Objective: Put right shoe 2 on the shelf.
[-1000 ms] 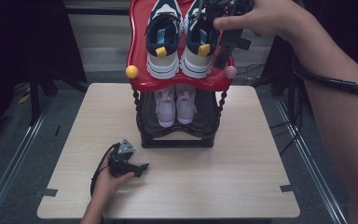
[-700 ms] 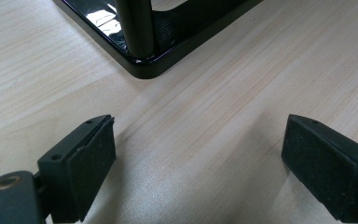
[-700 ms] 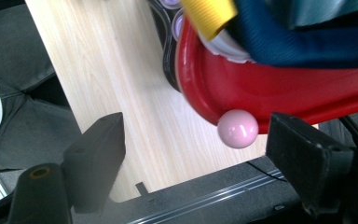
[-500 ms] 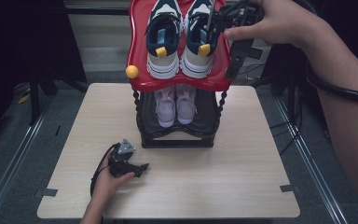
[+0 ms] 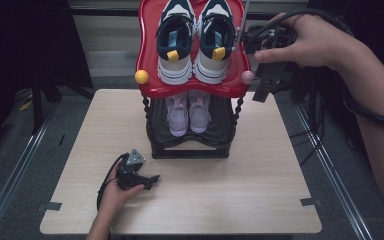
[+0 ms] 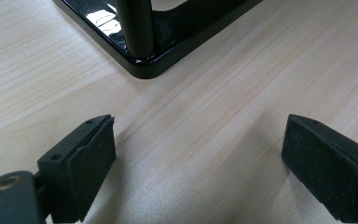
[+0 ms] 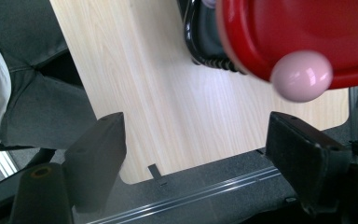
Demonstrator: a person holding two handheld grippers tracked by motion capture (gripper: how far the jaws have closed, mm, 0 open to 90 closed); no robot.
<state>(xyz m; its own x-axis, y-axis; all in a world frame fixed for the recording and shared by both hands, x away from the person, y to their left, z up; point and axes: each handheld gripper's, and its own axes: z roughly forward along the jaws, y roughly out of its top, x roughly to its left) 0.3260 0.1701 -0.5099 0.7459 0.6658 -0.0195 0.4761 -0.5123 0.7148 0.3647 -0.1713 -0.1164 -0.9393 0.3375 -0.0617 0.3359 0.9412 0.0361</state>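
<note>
Sneakers (image 5: 196,40) sit on the red tray (image 5: 147,55), frame top. Right tool (image 5: 262,87) hangs beside it, jaws wide, empty. Left tool (image 5: 147,181) rests wide on the table (image 5: 260,175).

The toes of the dark sneakers (image 5: 196,37) run off the top edge of the high view, and the red tray (image 5: 147,60) covers the front half of the pink shoes (image 5: 188,112) below. In the right gripper view, the pink ball (image 7: 301,75) is blurred, and the tray's far side is cut off.
</note>
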